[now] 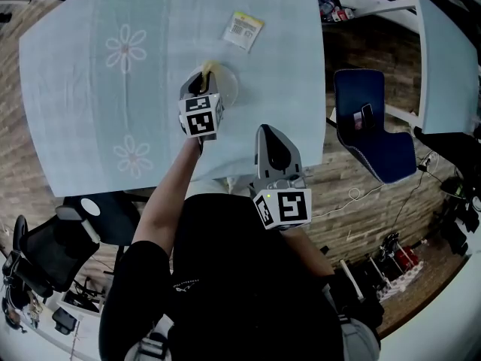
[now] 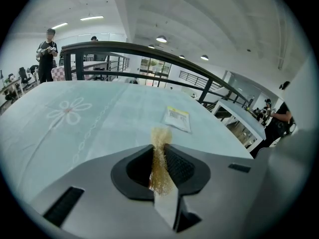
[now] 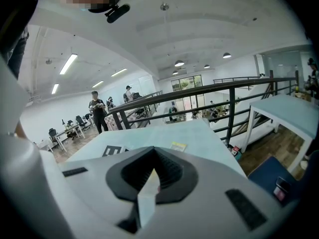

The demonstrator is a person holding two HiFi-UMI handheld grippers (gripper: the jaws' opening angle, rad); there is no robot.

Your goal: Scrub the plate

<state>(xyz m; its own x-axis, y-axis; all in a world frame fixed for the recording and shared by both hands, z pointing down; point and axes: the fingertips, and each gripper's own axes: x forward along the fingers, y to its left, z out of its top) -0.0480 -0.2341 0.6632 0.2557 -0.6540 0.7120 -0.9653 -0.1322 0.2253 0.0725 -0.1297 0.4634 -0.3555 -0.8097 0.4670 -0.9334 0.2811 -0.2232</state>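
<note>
A pale round plate [image 1: 230, 89] lies on the light blue tablecloth [image 1: 113, 111] near the middle of the table. My left gripper [image 1: 206, 74] hovers over the plate's left part, shut on a golden wire scrubber [image 1: 209, 68]. In the left gripper view the scrubber [image 2: 159, 158] stands pinched between the closed jaws of the left gripper [image 2: 159, 146], with its frayed top sticking out; the plate is hidden below. My right gripper [image 1: 269, 131] hangs at the table's near edge, right of the plate, shut and empty. The right gripper view shows the right gripper [image 3: 154, 152] with nothing in it.
A yellow-and-white packet [image 1: 243, 30] lies beyond the plate, and the packet [image 2: 178, 118] also shows ahead of the left jaws. A blue chair [image 1: 372, 130] stands right of the table, a black office chair [image 1: 45, 247] at the near left. A railing [image 2: 149, 51] runs behind the table.
</note>
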